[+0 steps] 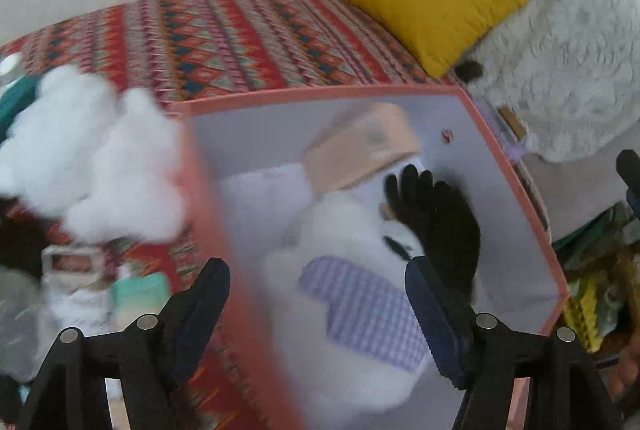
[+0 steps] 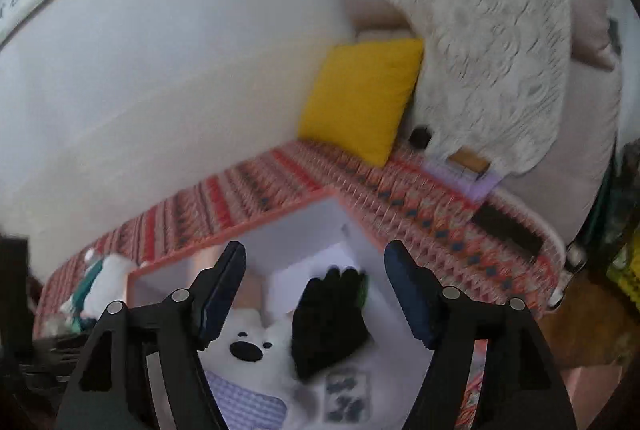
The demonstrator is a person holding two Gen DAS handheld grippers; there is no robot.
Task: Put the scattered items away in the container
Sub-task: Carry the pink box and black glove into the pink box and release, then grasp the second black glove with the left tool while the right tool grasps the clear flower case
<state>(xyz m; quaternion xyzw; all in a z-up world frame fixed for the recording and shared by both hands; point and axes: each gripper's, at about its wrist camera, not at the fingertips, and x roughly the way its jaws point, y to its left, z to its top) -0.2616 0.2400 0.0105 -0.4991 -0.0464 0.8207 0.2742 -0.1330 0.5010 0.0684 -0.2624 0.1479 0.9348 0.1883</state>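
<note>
- The left gripper [image 1: 318, 294] is hovering over the coral-rimmed box [image 1: 520, 186], fingers spread wide, gripping nothing.
- The right gripper [image 2: 316, 290] is also gaping wide and empty.
- A black glove [image 1: 436, 214] is lying in the box on the white plush toy [image 1: 352, 238].
- A fluffy white toy [image 1: 92, 154] is sitting outside on the patterned bedspread [image 1: 248, 34]; reaching for it could knock the box's near wall, which is running between the left fingers.
</note>
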